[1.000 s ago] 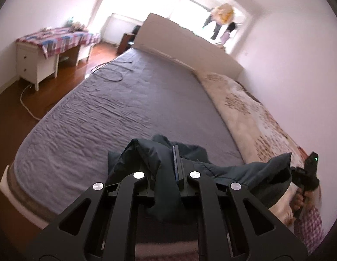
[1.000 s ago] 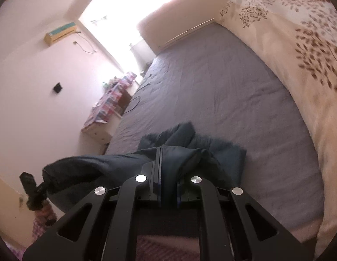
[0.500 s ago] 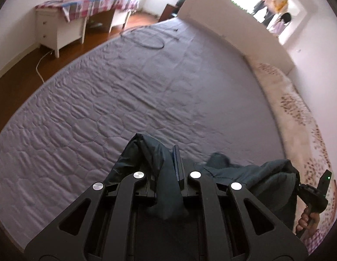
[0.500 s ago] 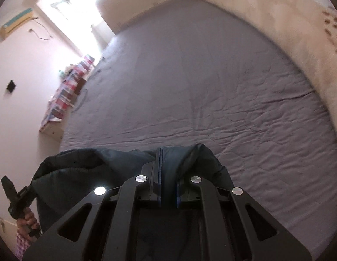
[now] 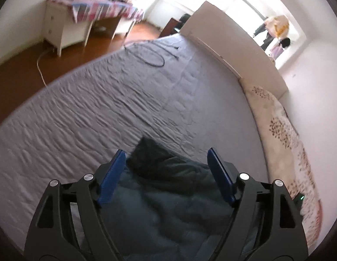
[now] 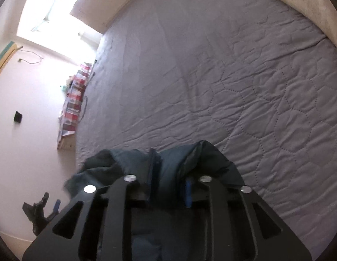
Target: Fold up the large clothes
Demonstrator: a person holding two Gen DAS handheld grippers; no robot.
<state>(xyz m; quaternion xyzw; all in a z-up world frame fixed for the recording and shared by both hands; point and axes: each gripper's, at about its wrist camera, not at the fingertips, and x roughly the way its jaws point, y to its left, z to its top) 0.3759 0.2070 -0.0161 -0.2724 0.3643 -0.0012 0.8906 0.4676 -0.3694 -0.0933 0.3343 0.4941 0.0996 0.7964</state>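
A dark teal garment (image 5: pixel 168 191) lies bunched on the grey quilted bed (image 5: pixel 116 108) near its front edge. My left gripper (image 5: pixel 166 174) is open above it, blue pads (image 5: pixel 111 174) wide apart, nothing between them. In the right wrist view the same garment (image 6: pixel 168 165) bulges over my right gripper (image 6: pixel 168 187). Its fingers stand slightly apart with cloth between them; the pads (image 6: pixel 188 192) are partly hidden by fabric. My left gripper also shows in the right wrist view (image 6: pixel 41 208) at the lower left.
A cream floral duvet (image 5: pixel 283 134) lies along the bed's right side by the wall. A white headboard (image 5: pixel 229 50) stands at the far end. A black cable (image 5: pixel 151 54) loops on the bed's far corner. A white desk (image 5: pixel 81 24) stands on the wooden floor at left.
My left gripper has opened and let go of the garment, which has dropped onto the bed. My right gripper's fingers have parted a little. Both grippers have moved forward over the bed.
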